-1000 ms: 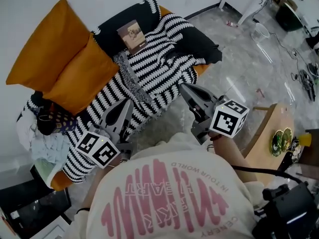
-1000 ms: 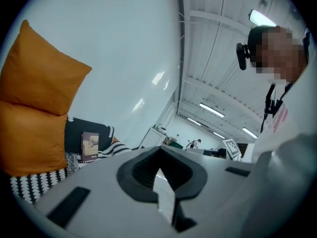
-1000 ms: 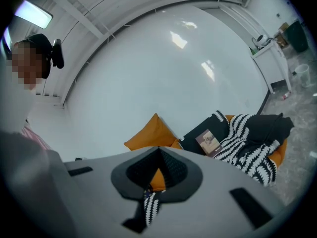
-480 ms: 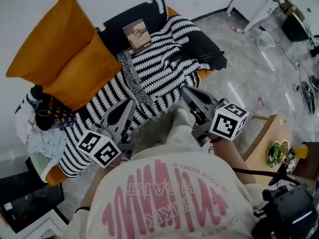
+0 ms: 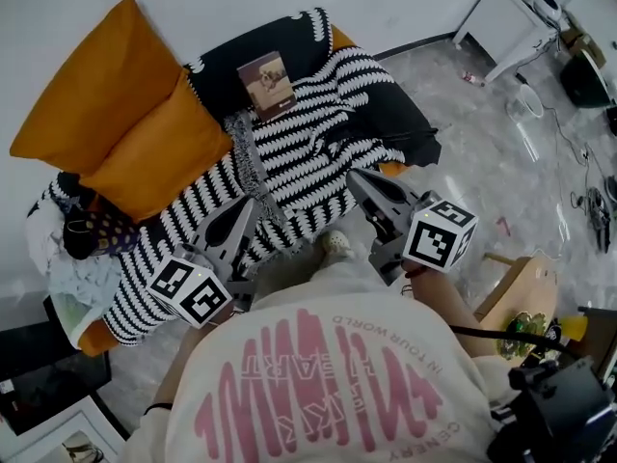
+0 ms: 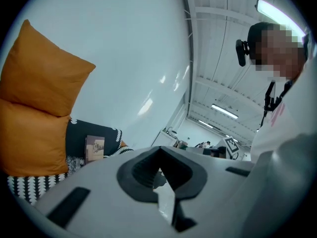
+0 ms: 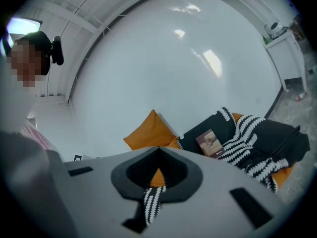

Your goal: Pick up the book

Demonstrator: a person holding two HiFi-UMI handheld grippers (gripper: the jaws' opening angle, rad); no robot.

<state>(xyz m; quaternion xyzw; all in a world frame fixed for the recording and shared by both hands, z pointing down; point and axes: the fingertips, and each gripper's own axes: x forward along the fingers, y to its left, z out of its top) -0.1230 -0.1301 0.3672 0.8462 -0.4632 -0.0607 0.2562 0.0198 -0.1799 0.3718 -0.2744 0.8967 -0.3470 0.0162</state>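
Observation:
The book (image 5: 267, 83), small with a brown cover, lies on the black part of the blanket at the far end of the sofa (image 5: 390, 169). It also shows in the left gripper view as the book (image 6: 94, 148) and in the right gripper view as the book (image 7: 209, 142). My left gripper (image 5: 246, 204) hangs over the striped blanket's near edge, jaws together and empty. My right gripper (image 5: 356, 177) is level with it to the right, shut with nothing in it. Both point toward the sofa, well short of the book. The jaw tips meet in both gripper views, left (image 6: 159, 150) and right (image 7: 158, 148).
Two orange cushions (image 5: 120, 133) lean at the sofa's left, beside the striped blanket (image 5: 308, 133). A heap of clothes (image 5: 72, 249) lies at the near left end. A wooden side table (image 5: 521, 292) stands to my right, a white table (image 5: 511, 8) farther off. My foot (image 5: 335, 244) is on the marble floor.
I have stepped toward the sofa: it and the book sit lower and nearer in the head view. Both grippers went forward together, still shut. A foot has come into view.

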